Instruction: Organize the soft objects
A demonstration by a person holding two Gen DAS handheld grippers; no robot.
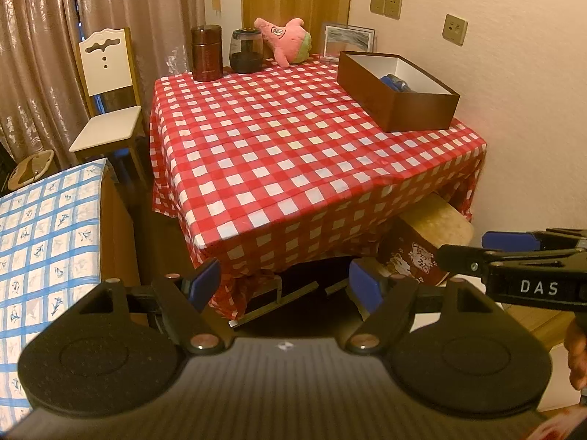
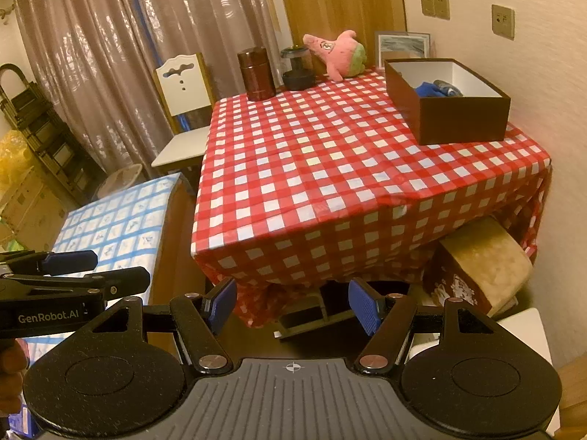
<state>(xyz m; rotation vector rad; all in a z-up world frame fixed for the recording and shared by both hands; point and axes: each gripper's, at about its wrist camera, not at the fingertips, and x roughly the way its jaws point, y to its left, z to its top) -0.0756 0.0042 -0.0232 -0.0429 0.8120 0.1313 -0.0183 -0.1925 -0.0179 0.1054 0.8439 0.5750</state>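
A tabletop draped in a red-and-white checked cloth (image 1: 293, 154) is seen filling the middle of the room. At its far edge a tall dark-brown cylindrical canister (image 1: 206, 53) is stood just beside a squat glass jar with dark contents (image 1: 246, 51). A framed picture (image 1: 348, 41) is leaned against the cream wall behind. A white-and-wood chair (image 1: 108, 88) is set beside the tabletop, before beige patterned curtains (image 1: 44, 55). A blue-and-white checked bed cover (image 1: 40, 242) is glimpsed near the left. A beige padded stool (image 2: 484, 264) is tucked under the cloth's right corner.
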